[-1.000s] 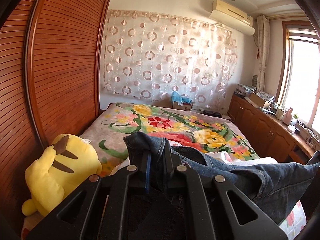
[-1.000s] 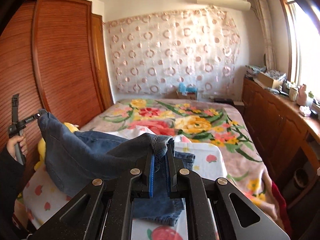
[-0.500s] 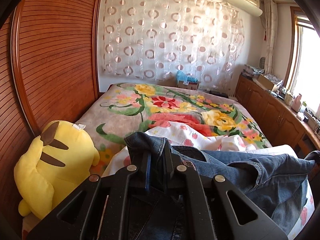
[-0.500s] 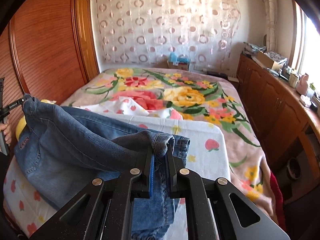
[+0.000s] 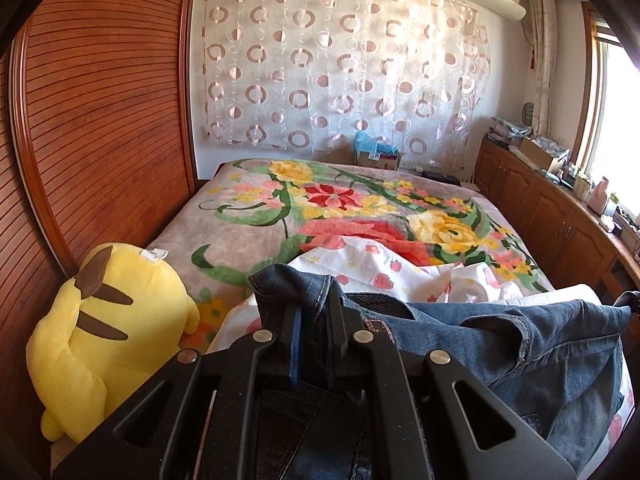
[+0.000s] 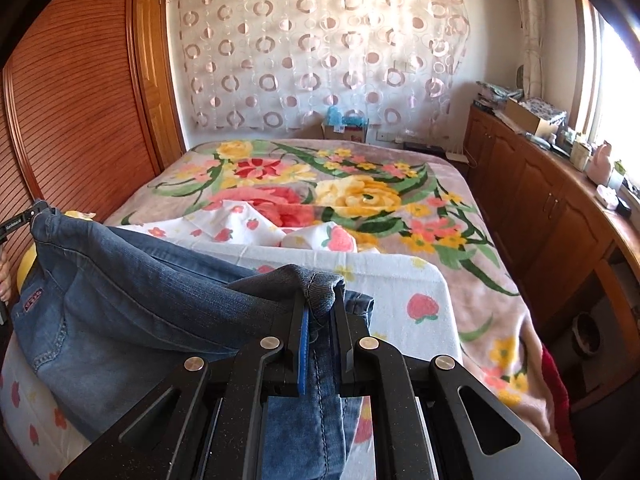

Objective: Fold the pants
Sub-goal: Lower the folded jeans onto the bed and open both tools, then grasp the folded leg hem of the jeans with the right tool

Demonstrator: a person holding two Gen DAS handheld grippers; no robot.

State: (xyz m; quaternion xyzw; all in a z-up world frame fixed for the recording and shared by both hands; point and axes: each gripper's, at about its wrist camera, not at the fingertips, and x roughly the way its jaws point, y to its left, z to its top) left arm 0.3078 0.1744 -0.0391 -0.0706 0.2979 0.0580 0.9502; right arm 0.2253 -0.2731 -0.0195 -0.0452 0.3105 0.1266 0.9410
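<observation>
Blue denim jeans (image 6: 120, 308) hang stretched between my two grippers over the near end of the bed. My left gripper (image 5: 312, 312) is shut on a bunched edge of the jeans (image 5: 520, 344); it also shows at the far left of the right wrist view (image 6: 38, 208), holding the waist corner. My right gripper (image 6: 320, 308) is shut on a hemmed edge of the jeans. The cloth sags between them, close to a white strawberry-print sheet (image 6: 400, 280).
A floral blanket (image 6: 360, 192) covers the bed. A yellow plush toy (image 5: 104, 332) lies at the bed's left side against the wooden wardrobe (image 5: 100, 120). Wooden cabinets (image 6: 540, 216) with clutter run along the right. A patterned curtain (image 5: 340, 68) hangs behind.
Both grippers have come down toward the bed with the jeans still held. The jeans hang lower and closer to the strawberry sheet, and the views tilt downward.
</observation>
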